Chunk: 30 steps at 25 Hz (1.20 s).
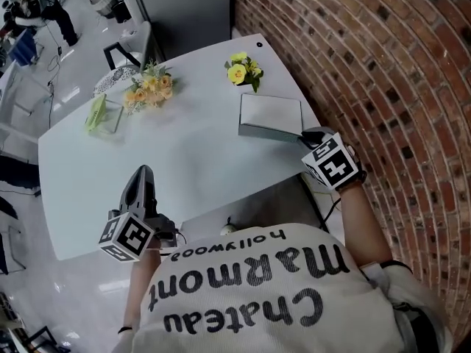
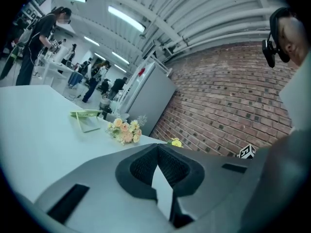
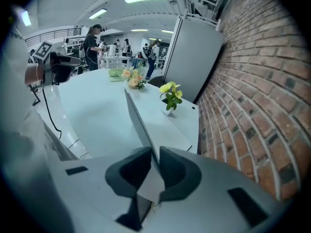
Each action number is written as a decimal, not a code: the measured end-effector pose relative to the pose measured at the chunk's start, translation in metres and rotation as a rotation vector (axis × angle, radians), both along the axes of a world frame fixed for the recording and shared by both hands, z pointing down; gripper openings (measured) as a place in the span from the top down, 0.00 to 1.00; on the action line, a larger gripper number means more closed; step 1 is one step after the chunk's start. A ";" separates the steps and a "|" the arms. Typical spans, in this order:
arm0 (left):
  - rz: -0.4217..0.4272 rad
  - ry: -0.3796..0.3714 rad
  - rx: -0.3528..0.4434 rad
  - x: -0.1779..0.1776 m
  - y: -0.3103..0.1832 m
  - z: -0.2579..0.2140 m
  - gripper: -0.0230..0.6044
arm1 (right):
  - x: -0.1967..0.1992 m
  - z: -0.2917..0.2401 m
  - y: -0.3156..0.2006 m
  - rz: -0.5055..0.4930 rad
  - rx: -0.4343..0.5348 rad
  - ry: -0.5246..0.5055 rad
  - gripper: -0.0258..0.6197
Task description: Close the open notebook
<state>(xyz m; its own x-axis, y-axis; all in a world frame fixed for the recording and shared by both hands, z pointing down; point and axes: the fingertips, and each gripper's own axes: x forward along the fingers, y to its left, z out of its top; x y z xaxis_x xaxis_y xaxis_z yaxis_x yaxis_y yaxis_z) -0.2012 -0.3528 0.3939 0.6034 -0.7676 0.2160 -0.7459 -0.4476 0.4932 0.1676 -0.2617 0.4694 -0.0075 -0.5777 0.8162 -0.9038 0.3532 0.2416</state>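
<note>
- At the lower left of the head view, the left gripper (image 1: 140,175) is being held clenched and empty over the white table (image 1: 199,160).
- Right of centre, the notebook (image 1: 269,113) is being supported by the table, its cover (image 3: 141,120) being tilted upward.
- At the right, that cover is being grasped by the right gripper (image 1: 306,137).

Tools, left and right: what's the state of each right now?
Left tool: closed, nothing between its jaws.
Right tool: closed on the raised notebook cover.
</note>
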 end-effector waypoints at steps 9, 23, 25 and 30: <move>0.019 0.002 0.039 -0.013 -0.028 -0.003 0.96 | 0.011 -0.006 -0.022 0.072 0.063 0.051 0.89; -0.085 -0.001 0.045 0.008 -0.034 -0.009 0.96 | 0.034 -0.005 -0.057 -0.012 0.080 0.021 0.89; -0.114 -0.001 0.044 0.012 -0.034 -0.010 0.96 | 0.037 -0.003 -0.064 -0.037 0.084 0.004 0.89; -0.160 0.002 0.029 0.026 -0.030 -0.009 0.96 | 0.043 0.000 -0.075 -0.095 0.078 -0.030 0.90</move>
<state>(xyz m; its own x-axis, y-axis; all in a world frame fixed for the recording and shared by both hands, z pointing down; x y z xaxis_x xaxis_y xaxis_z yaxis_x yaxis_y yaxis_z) -0.1753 -0.3825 0.3849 0.4734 -0.8598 0.1914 -0.8077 -0.3370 0.4838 0.2107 -0.3370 0.4698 -0.0893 -0.6348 0.7675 -0.8744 0.4189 0.2447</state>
